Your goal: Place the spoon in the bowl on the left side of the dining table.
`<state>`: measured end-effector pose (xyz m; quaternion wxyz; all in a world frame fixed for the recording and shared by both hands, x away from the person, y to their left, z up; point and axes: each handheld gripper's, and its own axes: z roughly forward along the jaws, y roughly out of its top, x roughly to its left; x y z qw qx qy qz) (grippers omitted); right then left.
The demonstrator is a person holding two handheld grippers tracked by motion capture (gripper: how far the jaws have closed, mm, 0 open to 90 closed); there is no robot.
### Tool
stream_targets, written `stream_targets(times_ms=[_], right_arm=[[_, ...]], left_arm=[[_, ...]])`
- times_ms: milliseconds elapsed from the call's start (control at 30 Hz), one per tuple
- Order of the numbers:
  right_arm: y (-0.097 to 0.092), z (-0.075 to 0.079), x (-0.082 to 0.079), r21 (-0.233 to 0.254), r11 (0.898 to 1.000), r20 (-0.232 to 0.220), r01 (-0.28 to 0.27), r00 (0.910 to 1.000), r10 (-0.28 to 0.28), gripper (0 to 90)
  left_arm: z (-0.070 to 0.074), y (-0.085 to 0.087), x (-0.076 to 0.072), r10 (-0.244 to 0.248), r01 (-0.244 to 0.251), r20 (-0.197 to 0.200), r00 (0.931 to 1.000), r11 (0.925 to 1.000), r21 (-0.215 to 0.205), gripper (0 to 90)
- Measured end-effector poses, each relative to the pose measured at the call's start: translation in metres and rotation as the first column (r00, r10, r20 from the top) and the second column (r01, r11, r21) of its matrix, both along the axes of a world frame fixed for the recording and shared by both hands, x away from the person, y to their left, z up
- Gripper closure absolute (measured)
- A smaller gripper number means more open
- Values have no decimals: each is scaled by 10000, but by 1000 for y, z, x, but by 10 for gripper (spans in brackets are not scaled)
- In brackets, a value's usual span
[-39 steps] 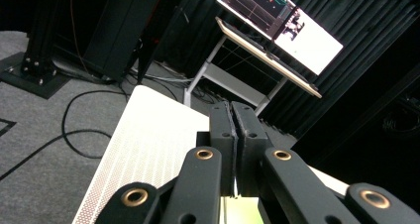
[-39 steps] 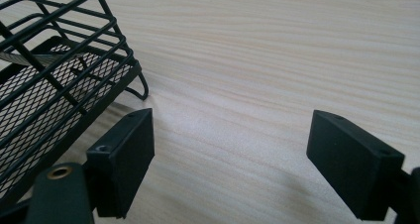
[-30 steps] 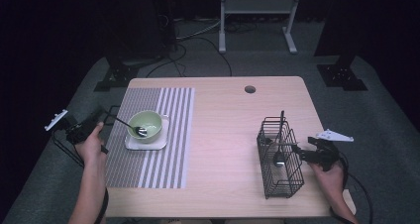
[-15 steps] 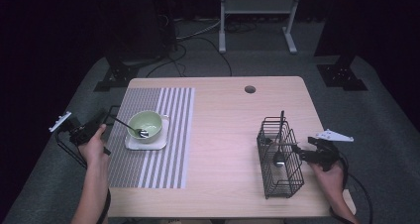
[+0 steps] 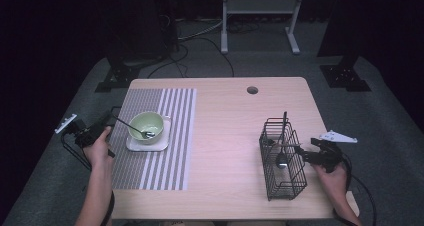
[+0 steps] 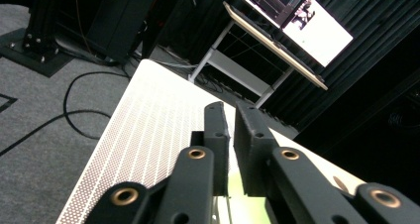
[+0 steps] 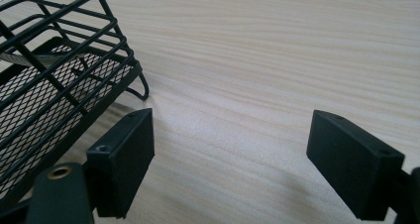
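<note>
I take the wooden table (image 5: 225, 116) as my reference. On its left part lies a grey and white striped placemat (image 5: 165, 166), with a small square white plate (image 5: 162, 145) on it. Near the table's far edge there is a round cable hole (image 5: 252, 90). Beyond the far edge, on the grey carpet (image 5: 390, 136), stands a white-framed stand (image 5: 260, 6), with black cables (image 5: 200, 41) trailing beside it. Black stand feet sit off the far left corner (image 5: 117, 78) and the far right corner (image 5: 345, 76). A lit monitor (image 6: 317, 30) shows beyond the table.
</note>
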<state>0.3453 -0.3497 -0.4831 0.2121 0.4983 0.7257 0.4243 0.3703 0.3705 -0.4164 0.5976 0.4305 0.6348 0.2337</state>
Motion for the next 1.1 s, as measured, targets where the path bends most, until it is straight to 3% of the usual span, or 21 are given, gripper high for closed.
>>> stream_targets(times_ms=[567,867,1100], right_arm=[[0,0,0,42,10000,-29,-56,10000,56,175],[0,0,0,-18,10000,17,-32,10000,32,175],[0,0,0,4,10000,-9,12,10000,-12,175]], left_arm=[[-18,-2,-2,-381,377,-304,9988,9992,-131,695],[-26,-3,-9,-384,377,-571,9976,9992,-139,527],[-26,-5,-15,-501,524,-720,9961,9982,302,457]])
